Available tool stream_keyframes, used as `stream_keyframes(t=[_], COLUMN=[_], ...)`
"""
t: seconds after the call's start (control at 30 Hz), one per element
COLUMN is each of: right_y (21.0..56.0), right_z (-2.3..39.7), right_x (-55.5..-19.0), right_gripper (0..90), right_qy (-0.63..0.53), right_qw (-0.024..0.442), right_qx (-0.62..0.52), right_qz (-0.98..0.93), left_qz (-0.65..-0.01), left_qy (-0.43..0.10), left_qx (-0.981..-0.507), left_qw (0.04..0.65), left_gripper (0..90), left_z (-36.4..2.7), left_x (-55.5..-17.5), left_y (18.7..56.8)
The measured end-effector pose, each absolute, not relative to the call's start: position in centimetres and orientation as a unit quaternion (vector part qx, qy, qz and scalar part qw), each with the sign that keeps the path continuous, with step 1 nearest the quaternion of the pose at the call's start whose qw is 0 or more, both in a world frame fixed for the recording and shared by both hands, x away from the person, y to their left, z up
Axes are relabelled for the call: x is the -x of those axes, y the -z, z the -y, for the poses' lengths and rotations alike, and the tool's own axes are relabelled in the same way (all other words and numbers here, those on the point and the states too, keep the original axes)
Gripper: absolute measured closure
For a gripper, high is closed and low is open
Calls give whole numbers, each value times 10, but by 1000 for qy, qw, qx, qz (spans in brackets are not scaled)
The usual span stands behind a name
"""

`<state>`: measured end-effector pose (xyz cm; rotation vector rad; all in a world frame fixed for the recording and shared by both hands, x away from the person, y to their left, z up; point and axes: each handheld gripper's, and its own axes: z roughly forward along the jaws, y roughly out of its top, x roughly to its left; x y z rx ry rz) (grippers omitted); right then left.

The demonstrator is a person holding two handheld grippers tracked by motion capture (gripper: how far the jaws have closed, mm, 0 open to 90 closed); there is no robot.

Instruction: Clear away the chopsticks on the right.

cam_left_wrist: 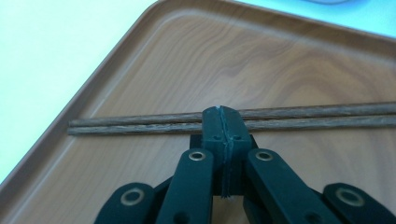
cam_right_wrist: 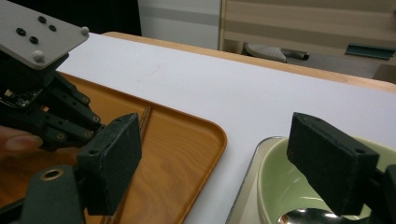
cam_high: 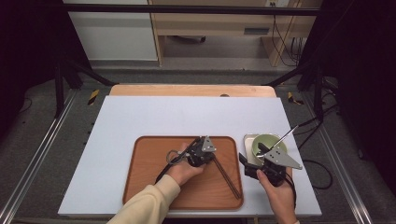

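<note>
- Left gripper view: left gripper [cam_left_wrist: 223, 114] has jaws pressed together, nothing between them, tips touching the near chopstick of the chopsticks [cam_left_wrist: 303, 116] lying side by side on the wooden tray [cam_left_wrist: 140, 56].
- To lift: open first, straddle both sticks, close squarely.
- Farther right: right gripper [cam_high: 261, 161] gapes wide, empty, over the green bowl [cam_high: 267, 141] holding a spoon [cam_high: 280, 140].

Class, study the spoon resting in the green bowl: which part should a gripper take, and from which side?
Grip the spoon by its long handle, which slants up clear of the green bowl. Probably come from above, jaws across the handle; the spoon's head lies low inside the bowl.
</note>
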<state>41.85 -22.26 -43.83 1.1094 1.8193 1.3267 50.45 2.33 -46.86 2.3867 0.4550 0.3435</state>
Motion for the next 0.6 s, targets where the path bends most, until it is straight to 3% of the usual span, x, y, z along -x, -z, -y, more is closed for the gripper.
stream_keyframes(t=[0.6], right_y=[439], right_z=[223], right_x=[-418], right_gripper=[182], right_qy=[-501], right_qw=[309], right_qx=[-421], right_qz=[-690], left_qz=[-162], left_qy=[-115], left_qx=[-915], left_qw=[351], left_gripper=[899], left_z=[-9], left_x=[-502], left_y=[470])
